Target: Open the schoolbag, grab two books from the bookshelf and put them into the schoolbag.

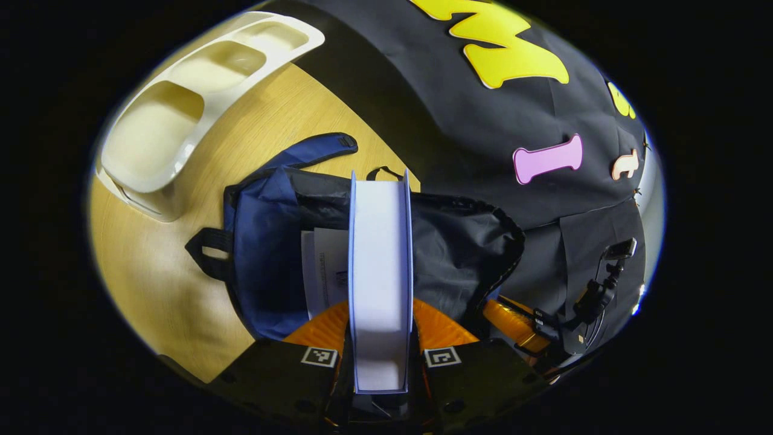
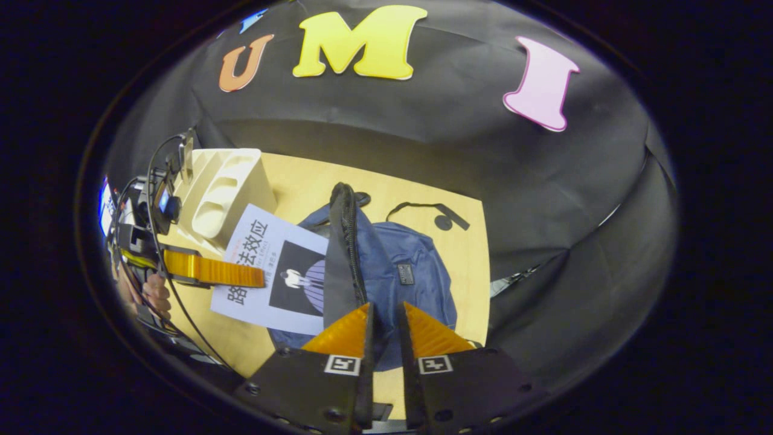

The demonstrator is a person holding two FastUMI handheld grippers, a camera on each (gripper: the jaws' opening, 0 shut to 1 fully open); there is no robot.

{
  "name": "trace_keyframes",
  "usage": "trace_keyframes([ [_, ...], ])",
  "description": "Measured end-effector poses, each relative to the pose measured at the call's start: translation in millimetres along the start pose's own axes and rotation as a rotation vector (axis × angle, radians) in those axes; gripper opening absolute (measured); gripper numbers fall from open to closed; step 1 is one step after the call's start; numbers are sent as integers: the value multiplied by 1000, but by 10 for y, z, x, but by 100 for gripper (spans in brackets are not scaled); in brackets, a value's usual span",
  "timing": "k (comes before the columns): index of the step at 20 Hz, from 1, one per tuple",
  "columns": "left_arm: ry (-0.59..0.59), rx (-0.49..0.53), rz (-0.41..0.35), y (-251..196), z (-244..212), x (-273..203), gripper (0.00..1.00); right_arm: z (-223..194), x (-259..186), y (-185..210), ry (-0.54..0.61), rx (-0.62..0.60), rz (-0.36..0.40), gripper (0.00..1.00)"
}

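Note:
A white-covered book point(image 1: 380, 272) stands edge-on between my left gripper's point(image 1: 380, 317) fingers, which press on both covers. Its lower end sits in the mouth of the open blue schoolbag point(image 1: 266, 254), which lies on the wooden table. Pale pages of another book point(image 1: 323, 272) lie inside the bag beside it. In the right gripper view the held book's point(image 2: 284, 272) printed cover slants into the schoolbag point(image 2: 410, 260), with the left gripper point(image 2: 250, 277) on it. My right gripper point(image 2: 384, 314) is shut on the bag's lifted zipper rim point(image 2: 347, 254) and holds the mouth open.
The cream bookshelf point(image 1: 199, 90) lies on the table point(image 1: 151, 272) left of the bag, and its compartments look bare. The same shelf point(image 2: 223, 187) stands behind the held book. Black cloth walls the back and right. A hand point(image 2: 157, 293) holds the left gripper.

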State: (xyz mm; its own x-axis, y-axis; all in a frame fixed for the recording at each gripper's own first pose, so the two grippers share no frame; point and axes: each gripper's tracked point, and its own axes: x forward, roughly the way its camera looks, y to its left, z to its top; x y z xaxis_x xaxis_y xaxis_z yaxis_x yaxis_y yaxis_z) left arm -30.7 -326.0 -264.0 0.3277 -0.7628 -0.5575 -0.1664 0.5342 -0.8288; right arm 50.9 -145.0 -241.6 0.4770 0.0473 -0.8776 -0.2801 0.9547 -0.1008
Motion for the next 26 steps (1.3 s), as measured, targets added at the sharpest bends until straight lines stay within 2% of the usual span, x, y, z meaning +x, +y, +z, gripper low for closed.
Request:
trace_keyframes([
  [3, 5, -11, -11, 17, 18, 24, 38, 30, 29, -20, 4, -4, -14, 31],
  [4, 6, -15, -14, 30, 18, 23, 38, 30, 41, -13, 11, 0, -11, 39],
  [10, 4, -28, -35, 57, 25, 36, 38, 21, 201, 154, 71, 34, 52, 40],
  [11, 5, -33, -39, 58, 19, 46, 34, 16, 262, 192, 86, 34, 61, 40],
  [13, 3, -38, -42, 63, 17, 51, 38, 43, 283, 213, 97, 36, 60, 18],
  [15, 2, -41, -44, 68, 9, 54, 38, 80, 262, 221, 99, 41, 60, 19],
  [16, 2, -44, -46, 70, 11, 52, 38, 71, 255, 258, 103, 55, 76, 1],
  [20, 4, -67, -60, 64, -18, 119, 38, 165, 147, 366, 79, 52, 113, 1],
  [26, 16, -82, -109, -55, -113, 456, 38, 244, 5, 344, 47, 26, 100, 0],
])
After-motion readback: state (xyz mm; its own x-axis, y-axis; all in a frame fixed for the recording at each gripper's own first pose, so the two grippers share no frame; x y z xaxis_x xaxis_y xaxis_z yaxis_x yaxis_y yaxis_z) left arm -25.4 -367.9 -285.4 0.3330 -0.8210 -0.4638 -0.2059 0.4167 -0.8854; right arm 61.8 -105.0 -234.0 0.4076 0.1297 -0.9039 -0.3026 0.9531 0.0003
